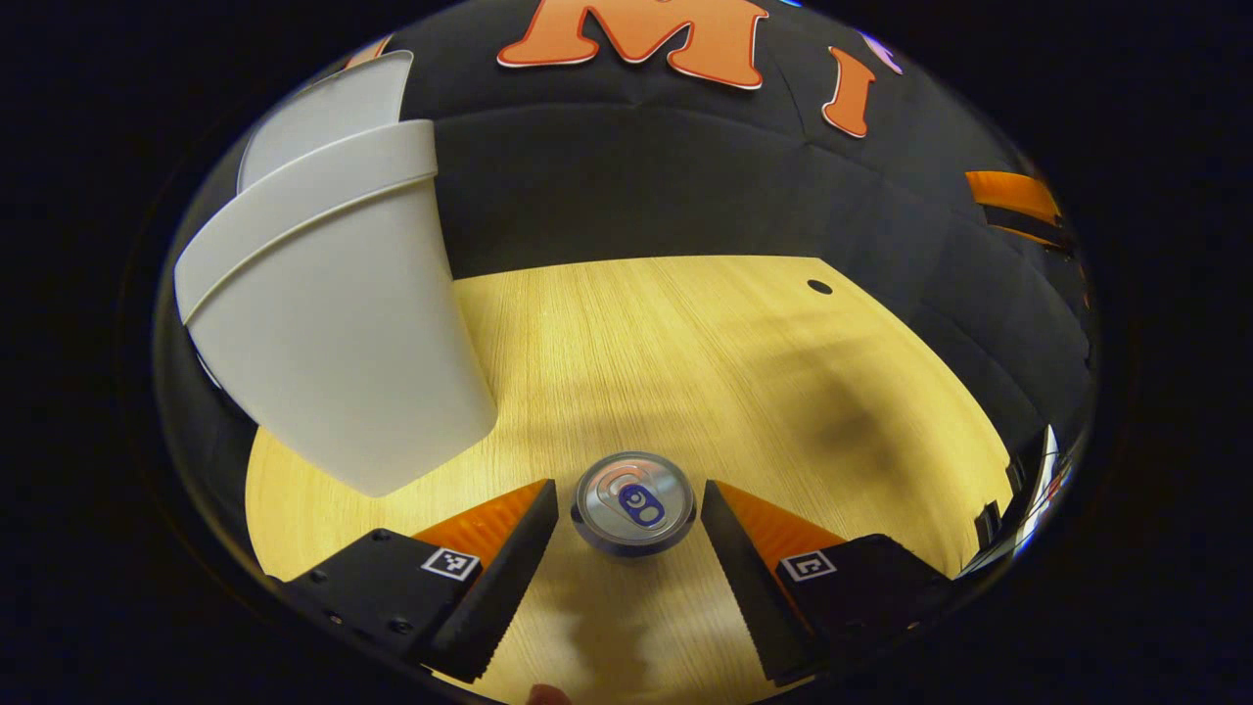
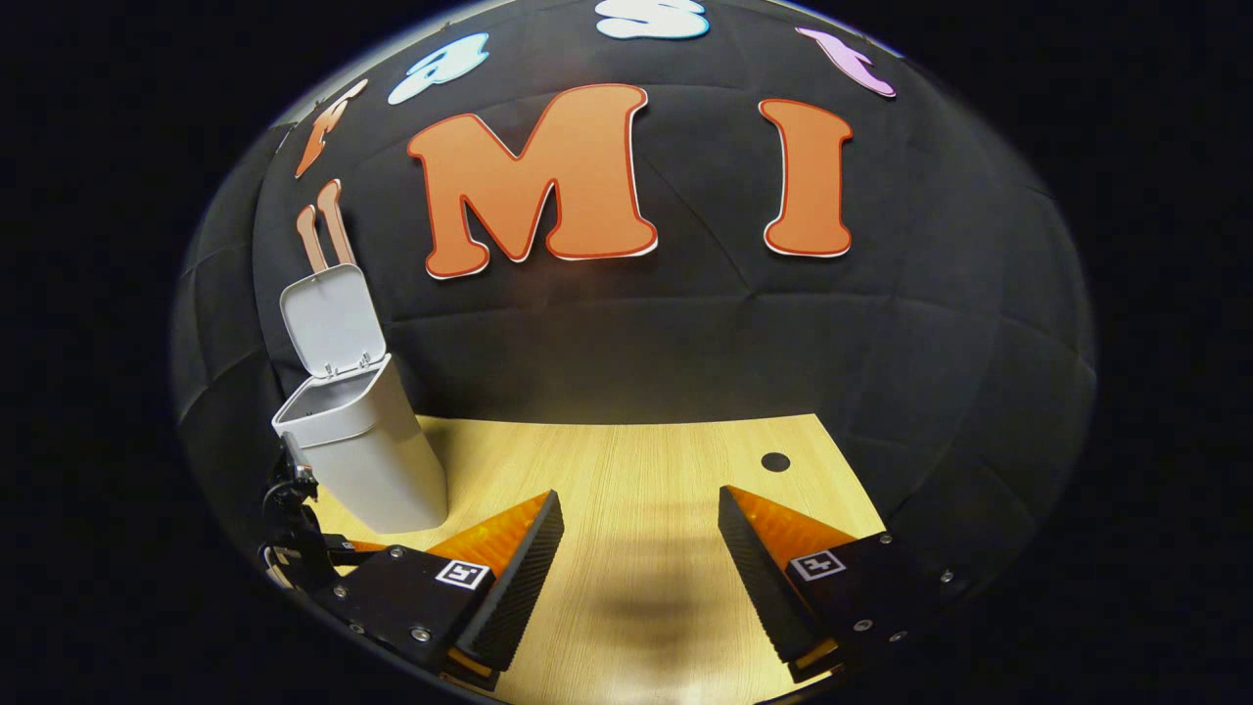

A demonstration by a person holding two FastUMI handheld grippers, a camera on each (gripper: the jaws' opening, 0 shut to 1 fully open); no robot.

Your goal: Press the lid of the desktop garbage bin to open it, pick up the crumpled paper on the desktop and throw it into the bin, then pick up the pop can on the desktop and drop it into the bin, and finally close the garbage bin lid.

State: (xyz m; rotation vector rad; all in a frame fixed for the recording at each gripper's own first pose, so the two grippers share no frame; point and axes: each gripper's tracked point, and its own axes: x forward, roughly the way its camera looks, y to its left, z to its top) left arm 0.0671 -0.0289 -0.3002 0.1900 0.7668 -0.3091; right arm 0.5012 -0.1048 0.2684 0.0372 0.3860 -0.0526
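Wooden desktop [image 1: 685, 343] bears the open-lidded bin [image 1: 333, 323]; left claw [image 1: 626, 509] brackets the pop can [image 1: 633, 501] unclamped, right claw [image 2: 638, 534] wide.

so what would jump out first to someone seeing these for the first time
The pop can standing upright on the wooden desktop, framed between the open fingers of the left gripper. Next, the white garbage bin at the desk's left, its lid flipped up.

A staged recording booth rather than a lived-in room: quilted black cloth [image 2: 685, 352] walls off a pale wood-grain counter [image 2: 636, 470] carrying a small white bin [image 2: 367, 460] with its lid raised.
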